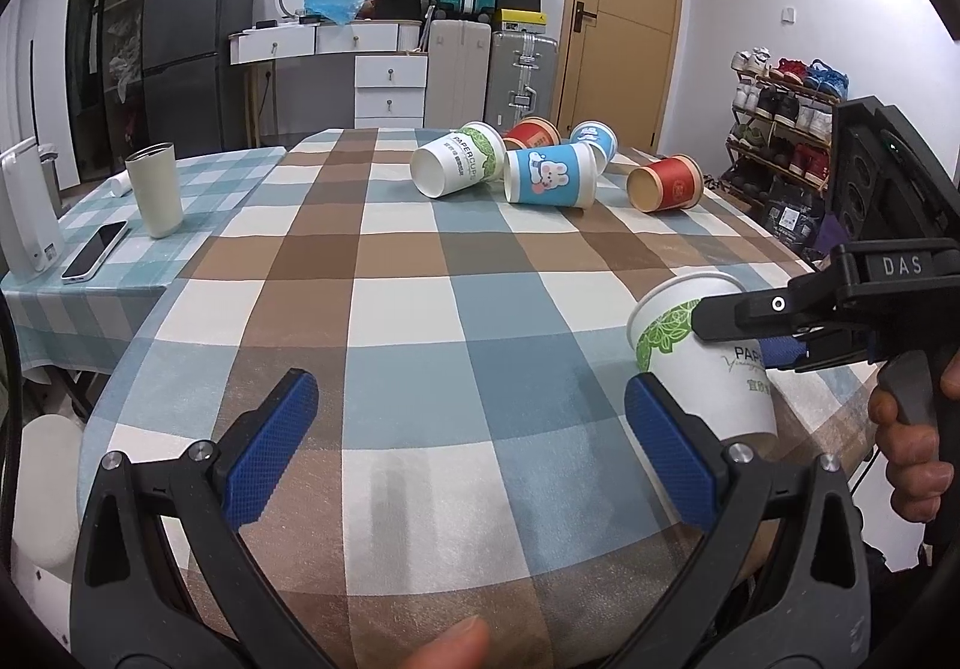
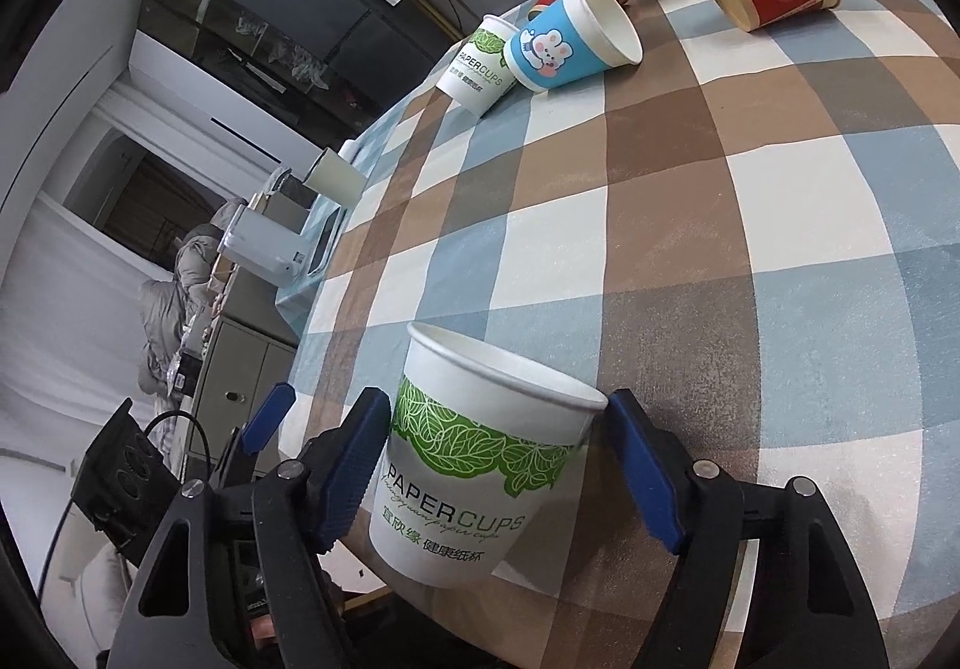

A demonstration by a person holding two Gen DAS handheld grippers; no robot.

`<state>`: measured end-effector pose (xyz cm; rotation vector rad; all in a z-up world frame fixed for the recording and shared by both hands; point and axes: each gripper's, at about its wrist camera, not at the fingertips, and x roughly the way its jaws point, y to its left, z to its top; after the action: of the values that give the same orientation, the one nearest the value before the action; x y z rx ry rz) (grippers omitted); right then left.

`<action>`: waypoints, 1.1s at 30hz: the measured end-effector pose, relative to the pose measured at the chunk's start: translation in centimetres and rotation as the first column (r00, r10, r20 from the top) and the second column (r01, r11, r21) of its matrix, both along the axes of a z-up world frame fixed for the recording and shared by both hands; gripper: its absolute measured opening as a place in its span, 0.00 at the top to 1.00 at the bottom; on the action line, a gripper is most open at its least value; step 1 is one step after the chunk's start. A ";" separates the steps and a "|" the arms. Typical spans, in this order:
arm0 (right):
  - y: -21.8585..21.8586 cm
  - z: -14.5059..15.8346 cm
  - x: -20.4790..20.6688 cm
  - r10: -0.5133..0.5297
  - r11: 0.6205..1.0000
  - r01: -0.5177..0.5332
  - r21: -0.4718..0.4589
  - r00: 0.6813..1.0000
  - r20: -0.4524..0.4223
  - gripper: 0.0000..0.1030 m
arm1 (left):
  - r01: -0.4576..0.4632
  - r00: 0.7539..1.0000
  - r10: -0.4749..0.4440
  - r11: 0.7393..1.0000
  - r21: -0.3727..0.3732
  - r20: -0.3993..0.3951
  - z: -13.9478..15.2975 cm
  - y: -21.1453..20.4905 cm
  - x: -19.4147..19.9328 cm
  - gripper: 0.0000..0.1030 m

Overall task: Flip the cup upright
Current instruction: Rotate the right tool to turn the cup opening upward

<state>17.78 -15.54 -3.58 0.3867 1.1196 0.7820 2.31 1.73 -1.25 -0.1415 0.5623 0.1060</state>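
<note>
A white paper cup with a green leaf band [image 2: 480, 465] stands mouth up, slightly tilted, on the checked tablecloth [image 2: 720, 249], between the blue pads of my right gripper [image 2: 498, 465]. The pads sit against its sides. It also shows in the left wrist view [image 1: 702, 363], at the right, with the right gripper's black finger [image 1: 744, 315] across it. My left gripper [image 1: 468, 447] is open and empty, just left of that cup, low over the cloth.
Several paper cups lie on their sides at the far end: a white and green one [image 1: 456, 159], a blue rabbit one [image 1: 552, 174], red ones [image 1: 666, 183]. A cream tumbler [image 1: 155, 189], a phone [image 1: 95, 251] and a white appliance [image 1: 24, 213] stand at the left.
</note>
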 end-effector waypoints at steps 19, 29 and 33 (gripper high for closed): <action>-0.1 3.4 -2.8 -0.012 0.996 0.045 -0.080 0.927 0.375 0.36 | 0.001 1.000 -0.001 1.000 0.009 -0.004 -0.2 -0.2 -0.2 0.01; 2.9 4.3 -3.6 0.039 0.981 0.084 -0.178 0.803 0.595 0.36 | 0.001 1.000 -0.001 1.000 0.009 -0.006 -0.2 -0.2 -0.2 0.01; 4.0 4.0 -3.4 0.059 0.970 0.105 -0.220 0.776 0.628 0.36 | 0.002 1.000 -0.002 1.000 0.010 -0.007 -0.2 -0.2 -0.2 0.01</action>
<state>14.38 -11.56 0.41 -0.0838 0.5536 0.6659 2.11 1.50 -1.48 -0.1307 0.5689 0.1075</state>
